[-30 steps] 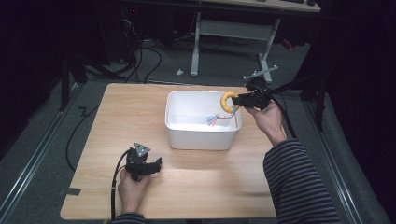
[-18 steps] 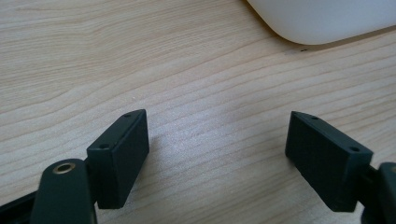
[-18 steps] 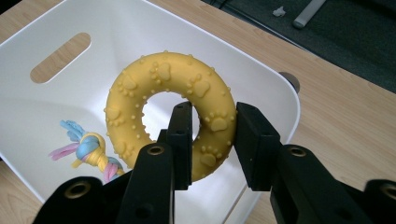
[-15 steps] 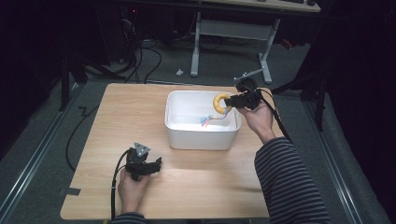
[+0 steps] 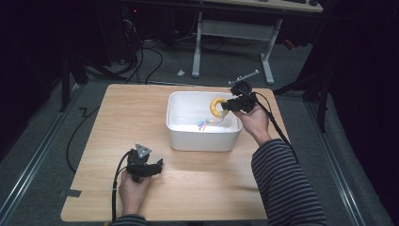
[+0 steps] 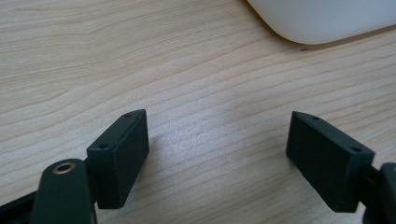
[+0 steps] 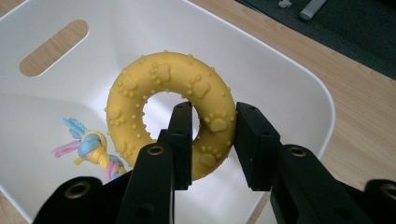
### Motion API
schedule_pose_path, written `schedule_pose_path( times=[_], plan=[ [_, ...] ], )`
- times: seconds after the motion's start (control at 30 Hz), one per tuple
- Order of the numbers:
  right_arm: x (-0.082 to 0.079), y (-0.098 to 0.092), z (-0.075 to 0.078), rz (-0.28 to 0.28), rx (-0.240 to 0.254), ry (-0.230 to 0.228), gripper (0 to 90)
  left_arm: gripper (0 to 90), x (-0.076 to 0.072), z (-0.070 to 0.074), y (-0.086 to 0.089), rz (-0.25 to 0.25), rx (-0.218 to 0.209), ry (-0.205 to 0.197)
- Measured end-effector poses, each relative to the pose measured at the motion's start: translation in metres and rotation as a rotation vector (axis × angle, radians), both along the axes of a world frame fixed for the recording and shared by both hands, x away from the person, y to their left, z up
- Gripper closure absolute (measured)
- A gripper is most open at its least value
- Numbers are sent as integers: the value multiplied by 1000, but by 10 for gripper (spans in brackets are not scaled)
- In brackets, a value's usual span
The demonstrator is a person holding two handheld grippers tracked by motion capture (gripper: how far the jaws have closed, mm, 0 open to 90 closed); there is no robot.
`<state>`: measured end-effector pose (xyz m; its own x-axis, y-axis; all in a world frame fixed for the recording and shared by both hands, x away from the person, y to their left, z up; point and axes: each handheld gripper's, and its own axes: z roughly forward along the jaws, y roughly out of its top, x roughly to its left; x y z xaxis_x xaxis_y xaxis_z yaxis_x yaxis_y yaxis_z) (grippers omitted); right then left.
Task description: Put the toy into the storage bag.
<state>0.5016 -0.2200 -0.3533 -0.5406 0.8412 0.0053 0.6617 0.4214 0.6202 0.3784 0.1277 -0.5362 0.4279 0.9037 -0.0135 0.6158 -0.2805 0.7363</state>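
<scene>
Jaws of the right gripper [image 7: 212,140] pinch the yellow ring [image 7: 170,112], one through its hole and one outside. Over the past second the ring has travelled from the bin's [image 5: 181,134] two o'clock rim to above its interior, toward nine o'clock. Below it lies a knotted rope toy [image 7: 91,149]. A drop into the bin looks close. At the table's [image 5: 122,108] seven o'clock, the left gripper [image 6: 217,154] rests wide apart, holding nothing.
</scene>
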Motion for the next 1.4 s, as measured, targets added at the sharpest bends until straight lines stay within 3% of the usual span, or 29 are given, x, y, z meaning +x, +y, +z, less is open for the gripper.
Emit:
schedule_pose_path(
  times=[0.53, 0.8, 1.4],
  plan=[
    [3, 19, -20, 40, -63, 51, 687, 215, 0, 0, 0, -3, 2, 0],
    [3, 27, -30, 61, -80, 101, 687, 215, 0, 0, 0, -3, 2, 0],
    [-7, 36, -36, 131, -106, 168, 687, 214, 0, 0, 0, -4, 1, 1]
  ],
)
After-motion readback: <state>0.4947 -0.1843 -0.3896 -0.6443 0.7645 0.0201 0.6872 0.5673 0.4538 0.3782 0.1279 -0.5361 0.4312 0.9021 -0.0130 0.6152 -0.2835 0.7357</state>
